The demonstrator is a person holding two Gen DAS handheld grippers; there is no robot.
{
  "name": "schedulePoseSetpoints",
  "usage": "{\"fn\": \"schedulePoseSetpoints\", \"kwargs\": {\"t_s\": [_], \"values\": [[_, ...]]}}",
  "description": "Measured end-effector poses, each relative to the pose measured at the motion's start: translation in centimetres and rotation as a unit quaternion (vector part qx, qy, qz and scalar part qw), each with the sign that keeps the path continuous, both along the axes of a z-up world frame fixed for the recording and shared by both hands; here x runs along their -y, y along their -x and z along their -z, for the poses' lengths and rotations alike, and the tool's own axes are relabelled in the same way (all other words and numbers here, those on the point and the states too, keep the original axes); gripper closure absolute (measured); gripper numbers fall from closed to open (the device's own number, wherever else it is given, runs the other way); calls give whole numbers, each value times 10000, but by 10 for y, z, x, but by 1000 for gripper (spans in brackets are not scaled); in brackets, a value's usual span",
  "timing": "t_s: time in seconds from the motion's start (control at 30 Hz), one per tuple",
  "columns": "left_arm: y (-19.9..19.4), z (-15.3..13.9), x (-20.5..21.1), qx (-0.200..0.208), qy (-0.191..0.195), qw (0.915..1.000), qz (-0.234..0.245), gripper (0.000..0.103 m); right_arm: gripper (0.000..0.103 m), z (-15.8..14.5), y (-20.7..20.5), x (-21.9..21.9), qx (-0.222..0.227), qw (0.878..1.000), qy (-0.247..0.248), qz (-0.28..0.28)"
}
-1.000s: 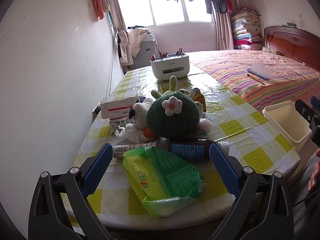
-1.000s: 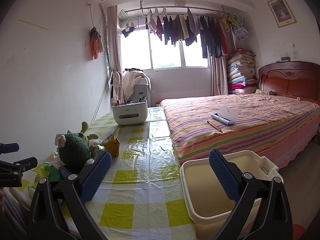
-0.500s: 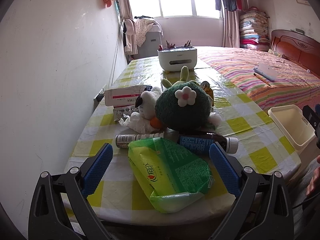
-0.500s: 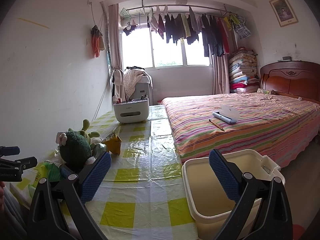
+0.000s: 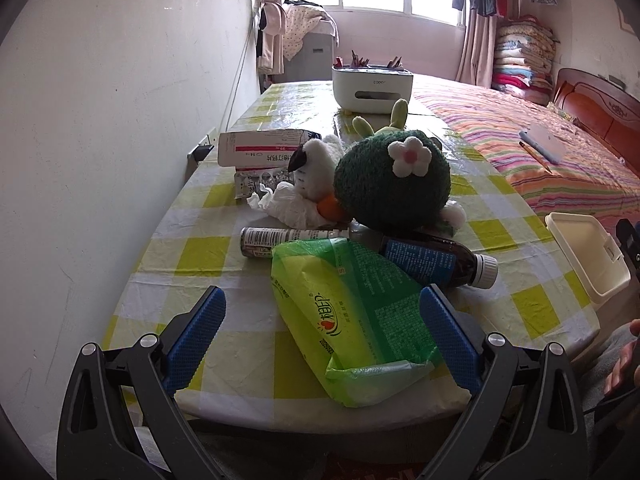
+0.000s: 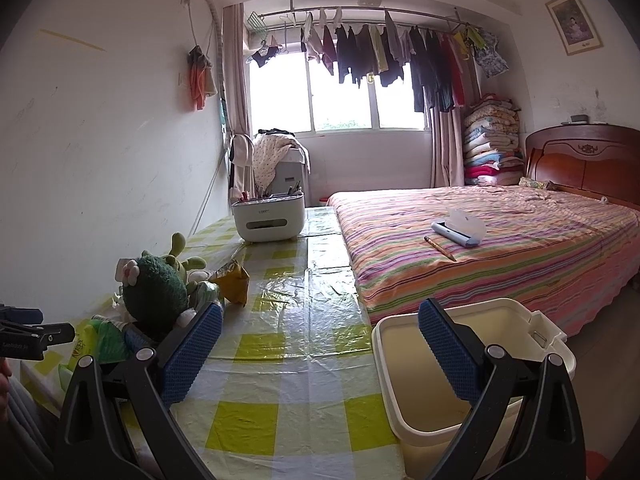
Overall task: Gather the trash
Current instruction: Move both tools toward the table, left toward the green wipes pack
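My left gripper [image 5: 322, 330] is open over the table's near edge, its blue pads on either side of a green tissue pack [image 5: 352, 320] lying there. Behind the pack lie a brown bottle [image 5: 436, 262] with a white cap and a thin labelled tube [image 5: 280, 238]. Crumpled white tissue [image 5: 286, 206] and a medicine box [image 5: 260, 150] sit further left. A cream bin [image 6: 460, 364] stands beside the table on the right. My right gripper [image 6: 320, 354] is open between the table edge and the bin, holding nothing. A yellow wrapper [image 6: 232, 282] lies past the toy.
A green plush toy [image 5: 390, 178] and a small white plush [image 5: 316, 162] sit mid-table. A white organiser box [image 5: 372, 88] stands at the far end. The wall runs along the left; a striped bed [image 6: 500, 240] lies right. A person's hand [image 5: 624, 356] shows at the right edge.
My left gripper has tilted down and come closer to the green tissue pack, which now looms larger between the pads. The right gripper has barely shifted.
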State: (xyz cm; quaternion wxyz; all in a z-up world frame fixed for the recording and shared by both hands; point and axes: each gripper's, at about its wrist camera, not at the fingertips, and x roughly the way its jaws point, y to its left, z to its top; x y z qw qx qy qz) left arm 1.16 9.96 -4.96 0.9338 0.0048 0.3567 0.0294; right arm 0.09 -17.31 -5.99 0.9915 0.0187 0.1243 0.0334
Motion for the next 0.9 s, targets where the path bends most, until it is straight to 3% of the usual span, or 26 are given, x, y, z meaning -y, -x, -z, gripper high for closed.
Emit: {"fn": "schedulePoseSetpoints", "kwargs": {"t_s": [0.9], "values": [[-15,21,11,-600,220,9975,312,7,7,0,-1,-4,-19,10000,-22,-53]]}}
